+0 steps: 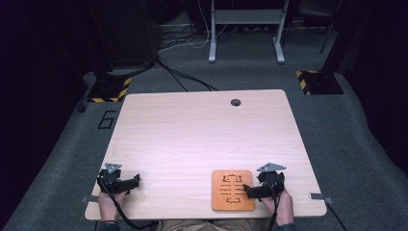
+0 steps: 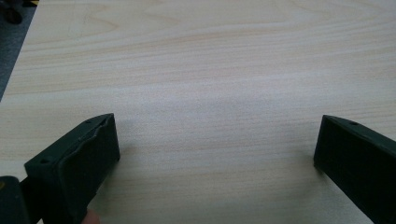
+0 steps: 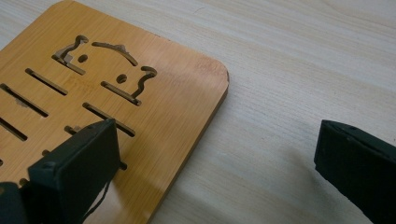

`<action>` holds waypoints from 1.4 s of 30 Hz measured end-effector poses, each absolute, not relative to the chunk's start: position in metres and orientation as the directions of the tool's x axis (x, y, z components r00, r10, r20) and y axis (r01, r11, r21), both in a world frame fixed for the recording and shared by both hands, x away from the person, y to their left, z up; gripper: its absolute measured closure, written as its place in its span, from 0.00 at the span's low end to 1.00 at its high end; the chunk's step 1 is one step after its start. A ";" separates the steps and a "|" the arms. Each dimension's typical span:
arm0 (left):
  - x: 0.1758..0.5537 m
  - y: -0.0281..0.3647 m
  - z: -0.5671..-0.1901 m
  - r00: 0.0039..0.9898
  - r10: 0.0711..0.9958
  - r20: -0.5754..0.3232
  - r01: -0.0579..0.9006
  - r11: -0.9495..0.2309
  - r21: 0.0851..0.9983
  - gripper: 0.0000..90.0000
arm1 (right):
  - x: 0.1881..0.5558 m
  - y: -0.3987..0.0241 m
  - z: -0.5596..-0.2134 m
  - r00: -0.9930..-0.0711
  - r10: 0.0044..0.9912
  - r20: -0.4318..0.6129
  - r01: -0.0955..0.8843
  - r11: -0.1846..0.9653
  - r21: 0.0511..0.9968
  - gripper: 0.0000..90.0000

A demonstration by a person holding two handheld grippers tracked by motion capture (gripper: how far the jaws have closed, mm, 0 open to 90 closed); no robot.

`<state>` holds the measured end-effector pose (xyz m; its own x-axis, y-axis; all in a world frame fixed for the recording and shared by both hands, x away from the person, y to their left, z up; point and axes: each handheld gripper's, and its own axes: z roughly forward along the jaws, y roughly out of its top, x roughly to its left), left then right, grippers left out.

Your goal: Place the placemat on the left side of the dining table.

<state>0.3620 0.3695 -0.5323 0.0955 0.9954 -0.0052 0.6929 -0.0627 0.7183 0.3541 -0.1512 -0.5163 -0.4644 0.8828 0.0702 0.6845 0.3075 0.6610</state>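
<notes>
**Wooden board under the right claw, both claws spread**

The wooden board [image 1: 233, 190] lies flat on the table [image 1: 202, 134] at its near edge, partly under the right claw [image 1: 248, 189]. In the right gripper view that claw [image 3: 217, 154] stands wide open: its left jaw hangs over the board [image 3: 116, 93], above the cut slots, while its right jaw is over bare tabletop past the board's rounded corner. Nothing sits between the jaws except the board's edge and the table.

The left claw [image 1: 136, 181] is well apart from the board, toward the table's other near corner. Its jaws [image 2: 217, 149] are also spread wide, with plain tabletop [image 2: 210, 70] between and ahead of them, gripping nothing.
</notes>
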 end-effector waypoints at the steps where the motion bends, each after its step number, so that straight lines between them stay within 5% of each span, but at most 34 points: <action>1: 0.362 0.370 -0.532 0.096 0.995 -0.005 0.692 -0.063 0.719 0.00 | 0.354 -0.151 -0.516 -0.463 0.883 0.071 0.685 0.306 0.661 0.00; 42: 0.362 0.369 -0.532 0.095 0.995 -0.006 0.693 -0.062 0.718 0.00 | 0.351 -0.182 -0.521 -0.444 0.889 0.110 0.691 0.262 0.673 0.00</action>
<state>0.3619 0.3694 -0.5324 0.0947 0.9955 -0.0057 0.6934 -0.0619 0.7179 0.3513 -0.1817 -0.5214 -0.4442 0.8891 0.1101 0.6915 0.2621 0.6732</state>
